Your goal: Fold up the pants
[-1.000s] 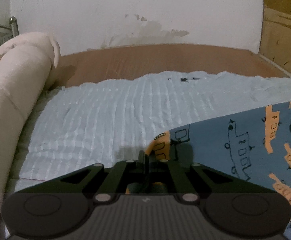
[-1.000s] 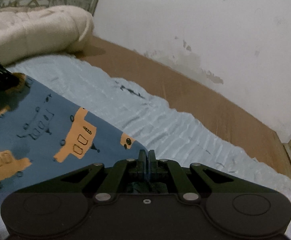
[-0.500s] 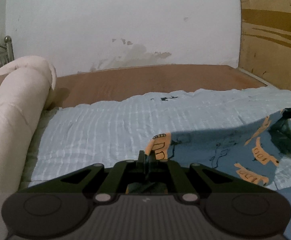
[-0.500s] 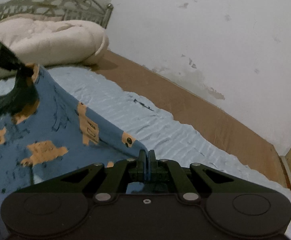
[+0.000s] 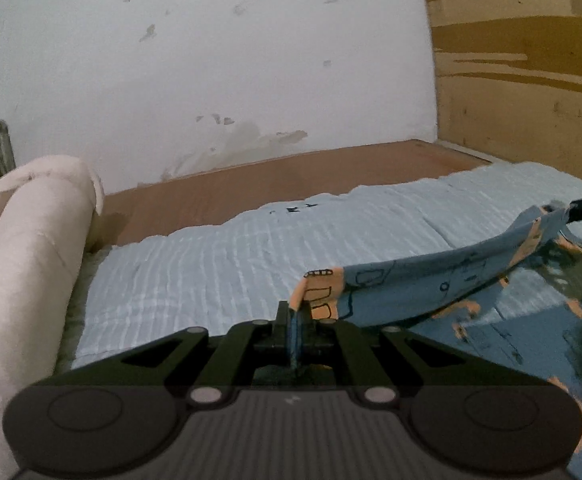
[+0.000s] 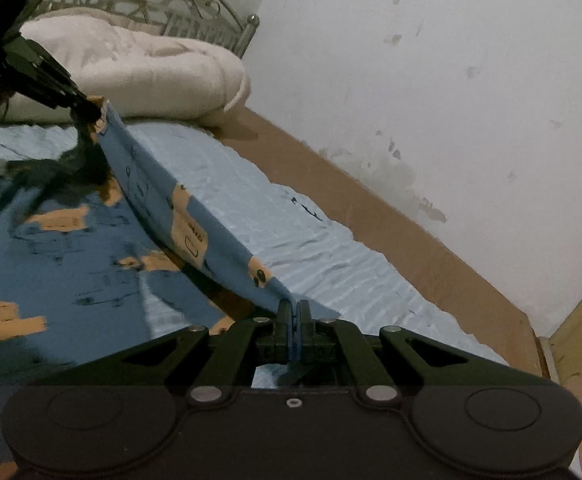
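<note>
**Both fingers pinching the pants edge, lifting it for the fold**

Fingers (image 5: 295, 322) of the left gripper are clamping shut on one corner of the pants (image 5: 419, 284), blue cloth with orange prints, and the right gripper's fingers (image 6: 293, 320) are squeezing closed on the other corner of the same edge. Between the two, that edge is hanging as a raised, slightly sagging band, while the rest of the pants is lying flat on the bed below and behind it.

To my eye the step in hand is carrying this edge over the body of the pants to halve them. Doing it well probably means keeping both corners level with each other and the band taut, so the cloth is laying down without a crease, then lowering both corners together onto the matching edge before letting go. A slack middle is likely to drag and wrinkle the layer underneath.

Ahead of both fingers a pale blue sheet (image 5: 219, 268) is covering the bed, with a bare brown board (image 5: 291, 172) beyond it, running along the white wall (image 5: 211, 60). A cream duvet (image 5: 23, 240) is rolled up to the left of the left fingers, against a metal headboard (image 6: 195, 20). Nothing is lying in the fold's path; only the duvet is crowding that side.
</note>
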